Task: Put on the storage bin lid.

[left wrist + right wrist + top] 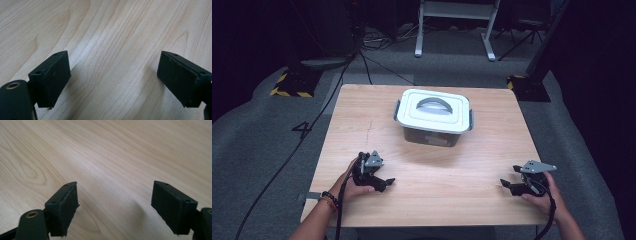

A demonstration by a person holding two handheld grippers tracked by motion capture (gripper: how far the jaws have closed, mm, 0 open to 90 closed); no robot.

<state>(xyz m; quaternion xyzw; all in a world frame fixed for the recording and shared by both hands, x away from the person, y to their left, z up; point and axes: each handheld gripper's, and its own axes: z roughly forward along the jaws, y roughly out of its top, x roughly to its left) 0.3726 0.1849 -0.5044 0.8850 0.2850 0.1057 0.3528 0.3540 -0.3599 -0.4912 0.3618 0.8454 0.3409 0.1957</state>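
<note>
- Two grippers sit low at my near edge of the table [362, 107], well apart from each other: left gripper [386, 182] at the left, right gripper [506, 185] at the right
- Both have their jaws spread wide with nothing between them; each gripper view looks down on bare wood grain between the black pads [51, 77]
- My target, as I judge it, is the box [432, 117], lid [433, 109] on, standing past the middle of the table, well ahead of both grippers
- I'd bring both hands forward together, one toward each short side, where grey clips [471, 120] seem to hold the lid down
- I'd keep the jaws apart until a clip sits squarely between the pads, then close gently
- One side worked alone could tip or slide the box, so I'd steady it with the other gripper
- I cannot tell whether the clips are latched; I'd check in the gripper views once close, and keep the arched handle [434, 103] for lifting afterwards
</note>
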